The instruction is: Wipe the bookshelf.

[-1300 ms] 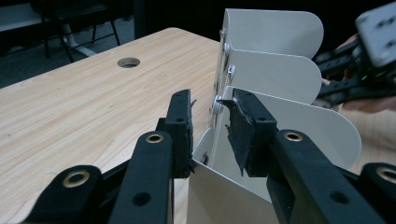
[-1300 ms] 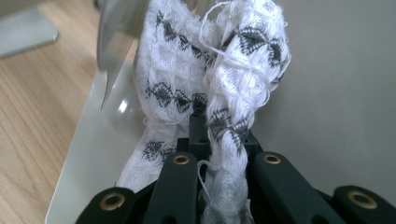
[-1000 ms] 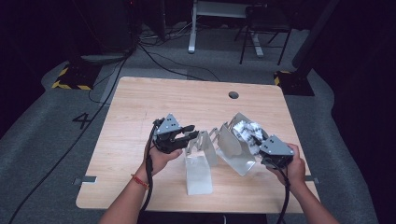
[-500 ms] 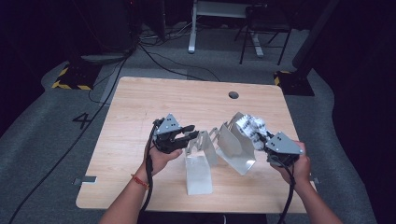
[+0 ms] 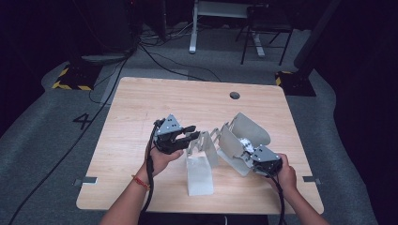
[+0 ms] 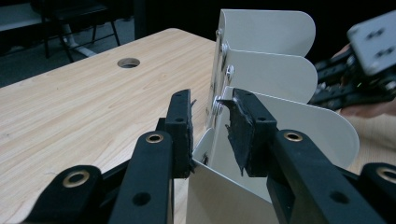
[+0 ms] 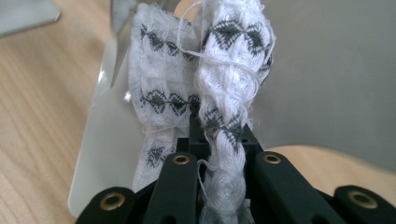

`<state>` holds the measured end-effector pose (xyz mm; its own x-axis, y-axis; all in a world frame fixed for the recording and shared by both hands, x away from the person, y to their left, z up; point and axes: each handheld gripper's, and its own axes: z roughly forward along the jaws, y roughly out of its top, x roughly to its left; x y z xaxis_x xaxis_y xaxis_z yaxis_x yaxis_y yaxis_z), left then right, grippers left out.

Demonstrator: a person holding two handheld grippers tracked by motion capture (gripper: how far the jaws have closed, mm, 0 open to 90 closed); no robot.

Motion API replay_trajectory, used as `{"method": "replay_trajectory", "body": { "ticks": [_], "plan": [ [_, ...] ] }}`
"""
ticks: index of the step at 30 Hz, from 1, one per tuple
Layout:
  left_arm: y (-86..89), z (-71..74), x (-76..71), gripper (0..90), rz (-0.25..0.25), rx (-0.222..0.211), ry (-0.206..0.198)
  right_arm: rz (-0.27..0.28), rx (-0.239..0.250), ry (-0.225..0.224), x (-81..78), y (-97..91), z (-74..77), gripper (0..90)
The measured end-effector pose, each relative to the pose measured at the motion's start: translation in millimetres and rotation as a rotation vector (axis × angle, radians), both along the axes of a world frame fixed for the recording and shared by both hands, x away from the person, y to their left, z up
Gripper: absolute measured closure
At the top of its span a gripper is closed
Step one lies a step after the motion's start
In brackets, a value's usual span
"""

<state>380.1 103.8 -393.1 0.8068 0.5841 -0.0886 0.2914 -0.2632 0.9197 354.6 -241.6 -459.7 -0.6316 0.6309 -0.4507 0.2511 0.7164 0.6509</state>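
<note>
My table (image 5: 141, 112) is lit evenly from above while the room behind stays nearly black. The white metal rack (image 6: 275, 60) glares a little. Up close, my own jaws go soft and blurred, and the cloth (image 7: 224, 70) looks slightly hazy.

Metal divider rack (image 5: 220, 145) blocks the table's (image 5: 141, 112) middle — far half lies open.

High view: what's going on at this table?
A person works at a light wooden table with a hand-held gripper in each hand. The left hand-held gripper grips one plate of a grey metal rack of round-topped divider plates, steadying it. The right hand-held gripper is shut on a white woven cloth with black diamond pattern, held against the rack's plates, apparently to slot it in.
</note>
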Motion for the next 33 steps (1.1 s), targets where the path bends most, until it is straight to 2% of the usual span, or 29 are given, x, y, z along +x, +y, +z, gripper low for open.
{"method": "replay_trajectory", "body": {
  "ticks": [3,5,6,10,13,15,19,21,25,33],
  "plan": [
    [0.0,-0.1,0.0,69.9,-0.001,-0.002,0.0,0.012,-0.029,0.062,4.1,3.7,-15.5,83.5],
    [0.1,-0.4,0.3,69.8,-0.003,-0.007,0.001,0.026,-0.012,0.107,6.3,4.8,-23.1,83.4],
    [0.2,-0.5,0.3,69.8,-0.003,-0.008,0.002,0.033,-0.008,0.113,6.4,5.6,-24.8,83.4],
    [-0.3,-0.6,0.6,69.8,-0.002,-0.009,0.001,0.053,0.025,0.116,8.3,13.1,-21.6,83.4],
    [-0.4,-0.6,0.5,69.8,-0.001,-0.008,0.001,0.065,0.064,0.087,9.9,22.8,-17.4,83.2],
    [-0.3,-0.6,0.5,69.8,-0.001,-0.009,0.0,0.072,0.07,0.073,11.2,29.9,-16.3,83.1],
    [0.4,-0.7,0.2,69.8,-0.001,-0.009,0.002,0.085,0.059,0.107,14.1,37.2,-23.9,83.0],
    [0.7,-0.7,0.3,69.8,-0.002,-0.006,-0.002,0.097,0.056,0.127,13.5,35.9,-28.7,82.9],
    [0.5,-0.6,0.1,69.8,-0.001,-0.007,-0.001,0.097,0.051,0.151,10.8,28.6,-27.0,82.9],
    [0.9,-0.8,0.3,69.8,-0.004,-0.01,0.002,0.086,0.037,0.184,-2.9,-0.8,-24.9,82.9]
  ]
}}
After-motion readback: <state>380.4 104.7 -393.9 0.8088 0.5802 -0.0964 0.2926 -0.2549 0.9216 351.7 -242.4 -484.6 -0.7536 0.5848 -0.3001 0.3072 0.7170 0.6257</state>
